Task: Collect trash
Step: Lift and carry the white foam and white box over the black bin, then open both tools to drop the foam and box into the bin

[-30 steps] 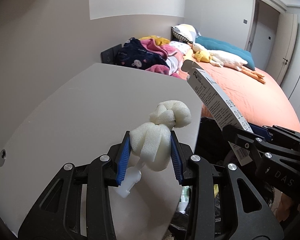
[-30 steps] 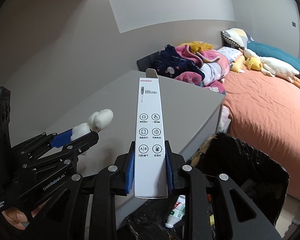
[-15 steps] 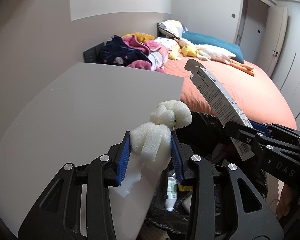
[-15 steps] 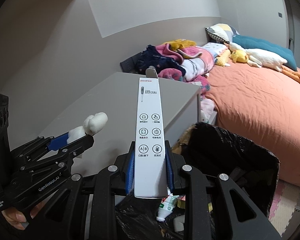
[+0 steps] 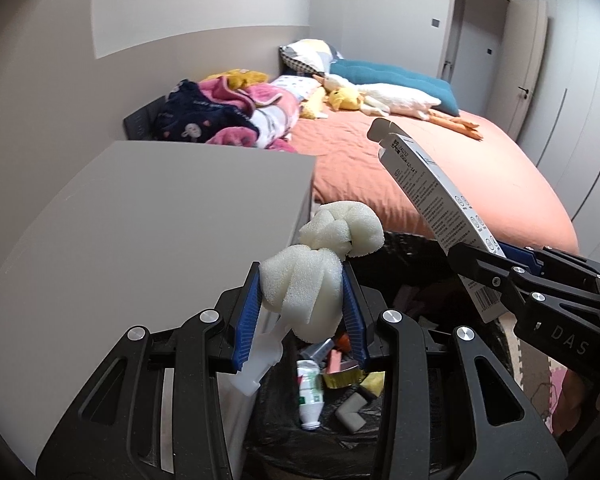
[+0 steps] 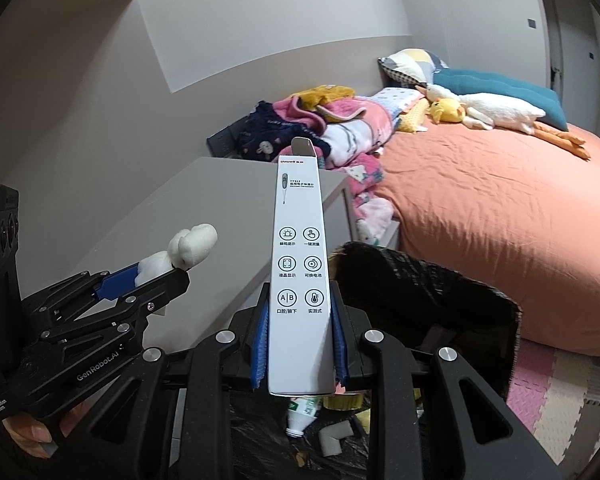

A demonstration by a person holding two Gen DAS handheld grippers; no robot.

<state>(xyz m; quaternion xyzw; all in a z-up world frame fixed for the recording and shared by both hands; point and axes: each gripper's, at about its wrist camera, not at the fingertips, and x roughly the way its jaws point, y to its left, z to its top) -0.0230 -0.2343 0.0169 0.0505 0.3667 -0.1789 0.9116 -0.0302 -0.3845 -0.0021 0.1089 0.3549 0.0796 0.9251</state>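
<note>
My left gripper (image 5: 300, 312) is shut on a lump of white foam (image 5: 312, 280), held above the near rim of a bin lined with a black bag (image 5: 404, 248). The foam also shows in the right wrist view (image 6: 180, 252). My right gripper (image 6: 300, 332) is shut on a long white thermometer box (image 6: 300, 264), held upright over the bin (image 6: 460, 300). The box also shows in the left wrist view (image 5: 432, 200), to the right of the foam. Inside the bin lie a small white bottle (image 5: 310, 392), a grey foam corner piece (image 5: 352, 410) and other scraps.
A grey cabinet top (image 5: 140, 240) stands left of the bin. A bed with an orange sheet (image 5: 440, 168) lies behind it, with piled clothes (image 5: 228, 120), pillows and plush toys (image 5: 380, 96). Foam floor mats (image 6: 560, 392) are at the right.
Both grippers have moved right, off the cabinet top and over the bin, each still holding its item. The bin's inside now shows below them.
</note>
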